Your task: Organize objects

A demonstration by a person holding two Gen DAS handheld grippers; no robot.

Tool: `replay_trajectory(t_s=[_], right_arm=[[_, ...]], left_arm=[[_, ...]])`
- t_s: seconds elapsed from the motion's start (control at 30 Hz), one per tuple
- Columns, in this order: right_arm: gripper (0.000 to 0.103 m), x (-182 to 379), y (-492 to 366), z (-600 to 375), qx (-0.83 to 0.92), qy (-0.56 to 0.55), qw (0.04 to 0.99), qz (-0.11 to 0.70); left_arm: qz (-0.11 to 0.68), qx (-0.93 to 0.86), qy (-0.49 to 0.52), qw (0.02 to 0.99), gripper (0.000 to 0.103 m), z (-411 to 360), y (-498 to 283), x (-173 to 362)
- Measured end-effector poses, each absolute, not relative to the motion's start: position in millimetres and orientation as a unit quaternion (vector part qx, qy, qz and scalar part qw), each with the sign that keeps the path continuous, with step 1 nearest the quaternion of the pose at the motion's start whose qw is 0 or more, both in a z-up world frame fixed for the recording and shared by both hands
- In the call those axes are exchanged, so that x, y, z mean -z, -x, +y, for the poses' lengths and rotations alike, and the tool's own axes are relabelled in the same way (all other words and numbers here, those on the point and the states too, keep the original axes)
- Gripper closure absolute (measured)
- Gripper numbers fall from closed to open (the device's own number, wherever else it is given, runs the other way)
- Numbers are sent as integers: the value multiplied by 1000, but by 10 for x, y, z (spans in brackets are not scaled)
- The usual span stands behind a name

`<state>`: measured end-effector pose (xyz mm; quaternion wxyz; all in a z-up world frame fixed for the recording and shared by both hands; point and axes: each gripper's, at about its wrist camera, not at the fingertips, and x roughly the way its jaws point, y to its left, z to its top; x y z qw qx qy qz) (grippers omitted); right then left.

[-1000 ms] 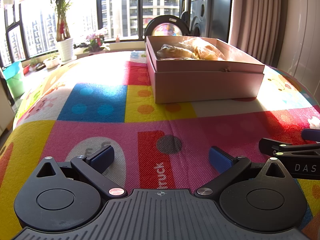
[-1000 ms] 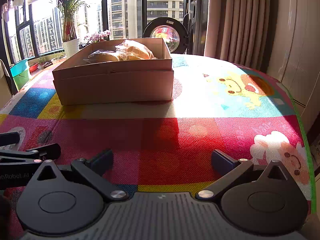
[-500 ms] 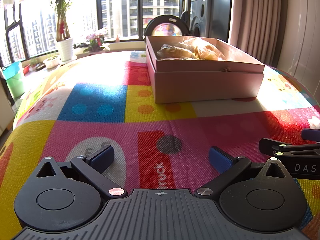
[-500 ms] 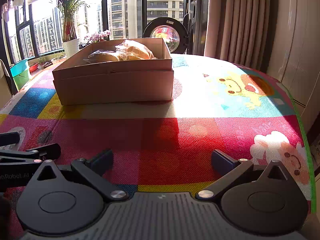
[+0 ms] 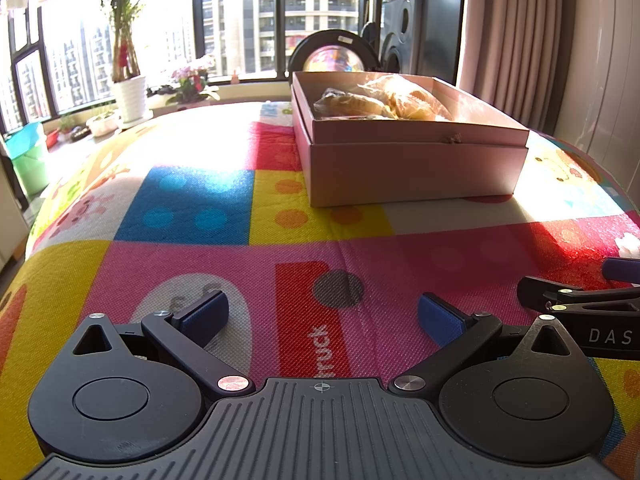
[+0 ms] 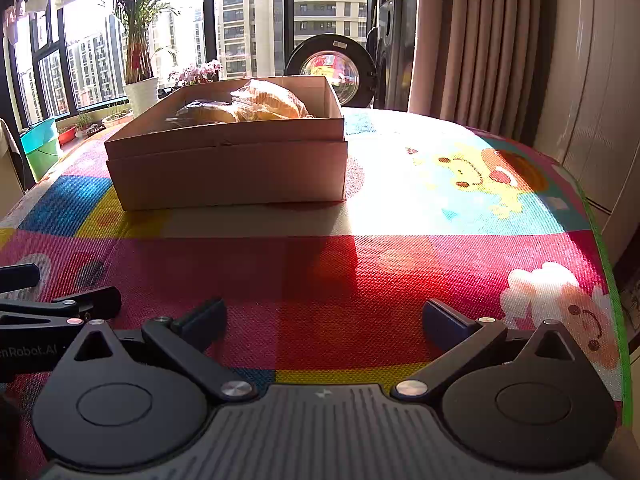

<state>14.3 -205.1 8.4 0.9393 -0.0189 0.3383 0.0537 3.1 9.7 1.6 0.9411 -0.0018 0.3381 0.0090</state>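
Left hand-held gripper [image 5: 323, 314] sits low over the surface [image 5: 184, 200], a colourful cartoon-print mat, with its blue pads wide apart and nothing between them. Right hand-held gripper [image 6: 325, 320] is in the same state: jaws spread, empty, low over the red part of the mat. The two sit side by side; each one's fingers show at the edge of the other's view, just beside it. Cardboard box [image 5: 412, 160] stands on the mat well ahead of both, ahead and to the right of the left hand-held gripper, ahead and to the left of the right one. Box is open-topped, and what looks like its lid is nested under the base. Inside it are bagged bread rolls [image 6: 256, 106] in clear plastic, piled toward the far end of the box; exact count can't be told. Mat between the hand-held grippers and the box is bare, half in sun, half in shadow. Beyond the far edge of the surface: a potted plant [image 6: 138, 40] in a white pot by the window, ahead-left, a washing machine door [image 6: 330, 68] straight ahead, and a curtain [image 6: 488, 40] ahead-right.
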Motion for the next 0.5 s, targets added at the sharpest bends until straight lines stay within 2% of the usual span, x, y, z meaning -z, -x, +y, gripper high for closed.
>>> replay_trajectory(t_s=[0.5], right_arm=[[0,-87,-143,-2051,-54,20,939,338]], left_arm=[[337,-7,5,941,0,98,-30,-18]])
